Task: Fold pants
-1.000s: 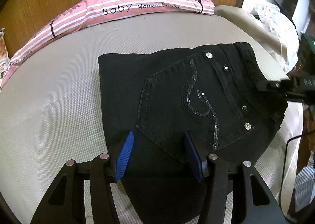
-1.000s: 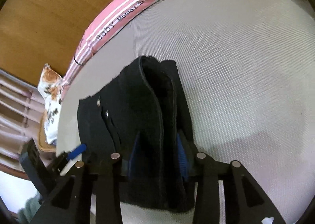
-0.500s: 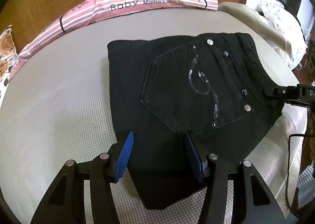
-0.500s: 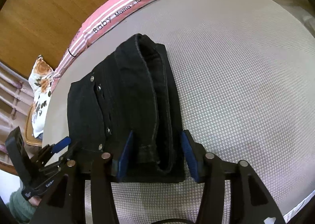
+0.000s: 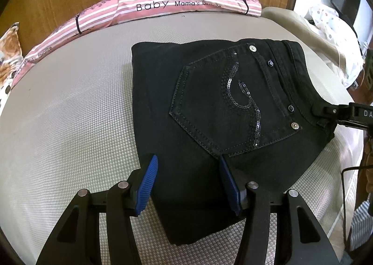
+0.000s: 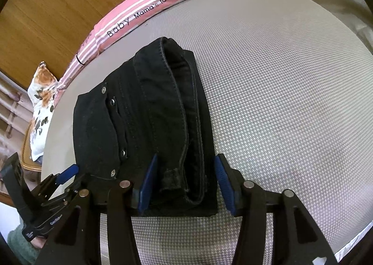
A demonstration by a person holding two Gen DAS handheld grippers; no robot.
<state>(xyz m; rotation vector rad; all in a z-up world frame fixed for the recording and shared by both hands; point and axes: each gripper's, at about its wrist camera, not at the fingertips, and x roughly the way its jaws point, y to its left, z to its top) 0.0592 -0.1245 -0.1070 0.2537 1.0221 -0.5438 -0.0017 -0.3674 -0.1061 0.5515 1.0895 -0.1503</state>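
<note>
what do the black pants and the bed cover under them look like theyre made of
Black pants: looks like matte denim, going by the stitched pocket seams, metal rivets and sequin swirl. Bed cover: seems a woven or knitted textile, beige, with a fine houndstooth-like grid texture; exact fibre unclear.

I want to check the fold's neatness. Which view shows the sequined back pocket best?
The left wrist view: the pocket faces up on the folded pants, fully visible. The right wrist view shows only the pants' stacked waistband edge and pocket rivets.

Two close wrist views – adjacent sides – of the same pants.
</note>
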